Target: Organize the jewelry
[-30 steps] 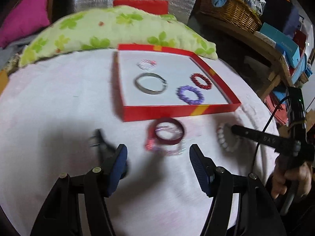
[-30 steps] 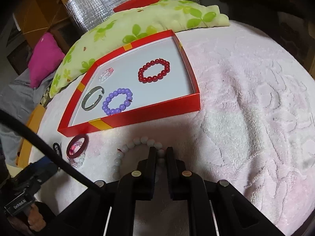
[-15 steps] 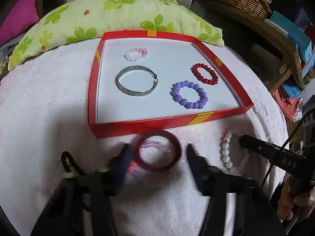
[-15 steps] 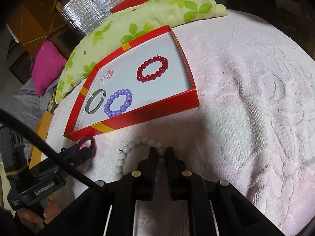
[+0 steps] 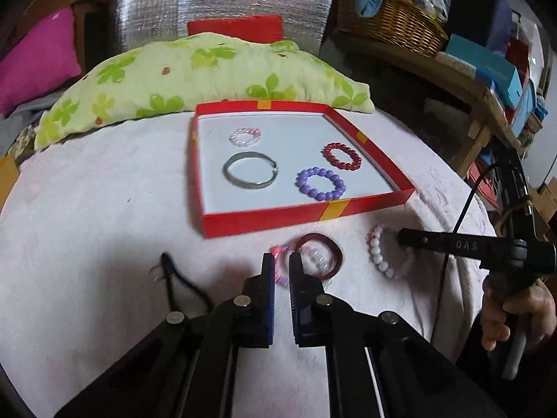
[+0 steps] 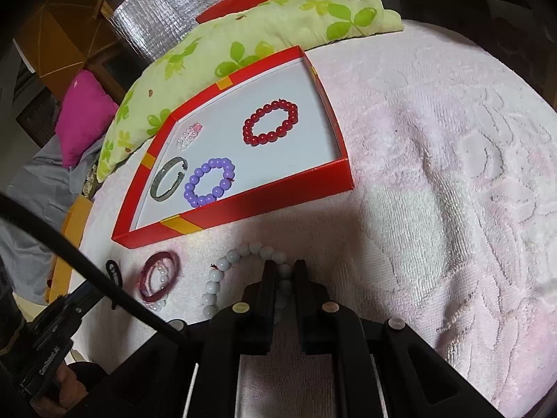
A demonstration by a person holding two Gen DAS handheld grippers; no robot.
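Left gripper [image 5: 281,261]: jaws drawn narrow on the near edge of a small pink-and-clear beaded bracelet [image 5: 280,267]; the beads show in the slit between the blue pads.
Dark red bangle [image 5: 322,254]: lies just to the right of the left pads, overlapping the beaded bracelet; whether it is caught too cannot be told.
Right gripper [image 6: 283,271]: jaws narrow, clamped on a strand of the white bead bracelet [image 6: 222,268], whose loop trails off to the left of the tips.
Red tray [image 5: 306,214]: sits beyond both grippers on the pink towel [image 5: 87,209]; its near wall stands between the held pieces and the white floor.
Tray contents: silver bangle [image 5: 250,174], purple bead bracelet [image 5: 321,184], red bead bracelet [image 5: 343,156], small pink-white bracelet [image 5: 244,137].
Free floor: judged widest at the near left corner, straight ahead of the left gripper.
Nearer hand: left for that corner; the right faces the purple-bead side.
Black hair tie [image 5: 174,275]: on the towel, left of the left gripper, untouched.
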